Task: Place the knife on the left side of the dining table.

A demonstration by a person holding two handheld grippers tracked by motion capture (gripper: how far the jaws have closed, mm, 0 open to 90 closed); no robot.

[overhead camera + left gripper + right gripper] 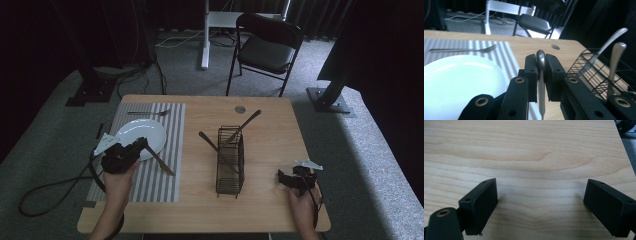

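The left gripper is clenching the handle of a slim, silver-grey metal table knife. In the high view the knife's long axis is running diagonally from the jaws at the plate's right edge toward the person's side and to the right, its free end lying over the mat. In the left gripper view the knife is sitting squeezed between the two black pads, its rounded end poking up above them and a narrow, smooth, dull-shining length hanging below; whether the far end is touching the mat is hard to tell in the dim light.

Just beside it, a round white plate is resting on a grey-and-white striped placemat, with a silver fork lying across the mat's far edge. At the table's middle a black wire cutlery basket is standing upright, two metal utensil handles leaning out of it.

The right gripper is hovering near the table's right front area, its jaws spread wide over bare wood in the right gripper view.

The light wooden table is standing on grey carpet, with a black folding chair beyond it against dark curtains.
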